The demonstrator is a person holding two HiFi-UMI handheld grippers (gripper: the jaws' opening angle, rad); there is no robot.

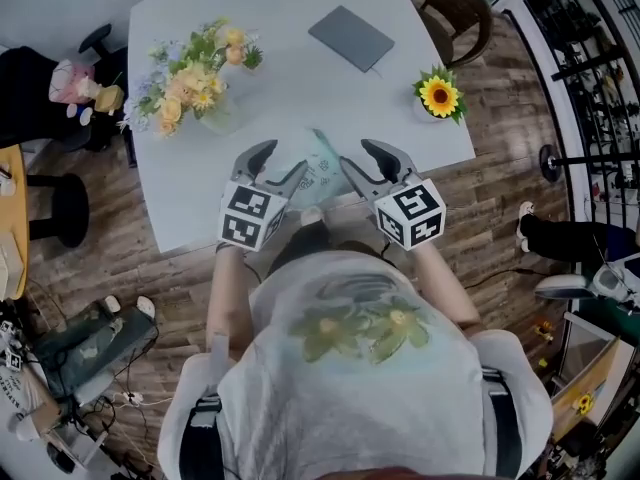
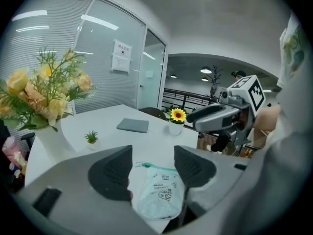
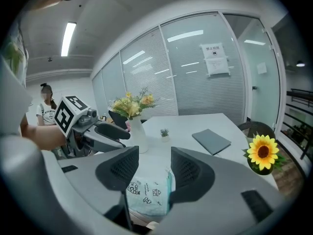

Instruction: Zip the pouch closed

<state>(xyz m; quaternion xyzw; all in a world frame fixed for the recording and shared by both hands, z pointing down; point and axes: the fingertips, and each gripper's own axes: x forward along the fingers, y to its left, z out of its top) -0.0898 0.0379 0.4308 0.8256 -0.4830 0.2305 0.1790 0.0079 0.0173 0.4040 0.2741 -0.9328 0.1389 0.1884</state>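
Centrally, I log one pale printed pouch (image 1: 322, 173), teal zip along one edge, lying flat at the near edge of the white table (image 1: 290, 98). The left gripper (image 1: 278, 165) and right gripper (image 1: 367, 162) flank it closely, each with jaws apart and gripping nothing; from overhead they cover its sides. Farther off are a vase of yellow flowers (image 1: 195, 80), a grey notebook (image 1: 350, 38), a potted sunflower (image 1: 440, 96) and a tiny green plant (image 2: 91, 137).

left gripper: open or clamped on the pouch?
Open. The left gripper view shows the left gripper with jaws well apart; the pouch lies flat on the table beyond the gap, not pinched.
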